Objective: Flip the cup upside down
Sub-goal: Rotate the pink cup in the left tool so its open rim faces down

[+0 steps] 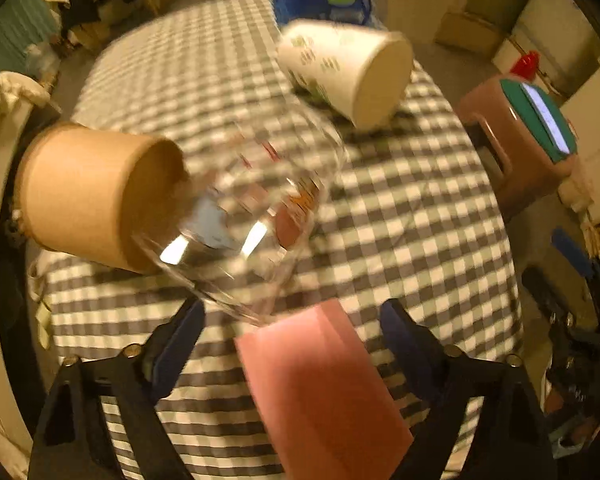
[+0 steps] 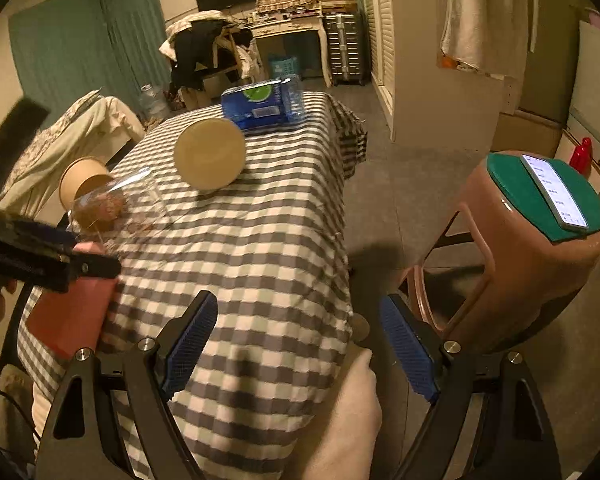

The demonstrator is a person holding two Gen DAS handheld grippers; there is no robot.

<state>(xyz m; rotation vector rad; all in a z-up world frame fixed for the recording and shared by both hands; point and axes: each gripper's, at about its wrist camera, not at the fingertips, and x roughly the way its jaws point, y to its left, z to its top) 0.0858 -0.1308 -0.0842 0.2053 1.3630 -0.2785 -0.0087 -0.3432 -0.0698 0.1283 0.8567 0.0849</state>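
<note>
Pink and closest to my left lens, a cup [image 1: 324, 392] sits between the left gripper [image 1: 292, 332] jaws. Both blue pads stand spread wide to either side of it, and I see a gap between each pad and the cup wall, so I read those jaws as open and gripping nothing. Its long axis runs away from the camera, roughly along the fingers; whether I am looking at its base or its mouth I cannot tell through the blur.

Just beyond the pink cup lies a clear glass [image 1: 240, 224], tipped on its side with its axis angled up to the right. Red printed marks show on its wall, too smeared to read. Touching or just behind it is a brown paper cup [image 1: 88, 196], also on its side. Farther across the checked tablecloth [image 1: 400, 240], a white paper cup [image 1: 348, 68] lies on its side, flat bottom facing me, with green printing I cannot make out.

My right gripper [image 2: 296, 344] hangs off the table's near corner, jaws wide apart and empty, well away from all 4 cups. So the left one is clearly nearer, and I judge the move depends on closing across the pink cup's wall, then rolling the wrist.

A blue packet [image 2: 264, 104] at the far edge carries a green label, illegible. A phone [image 2: 552, 192] lies lit on a stool [image 2: 516, 272]; its text is too small.
</note>
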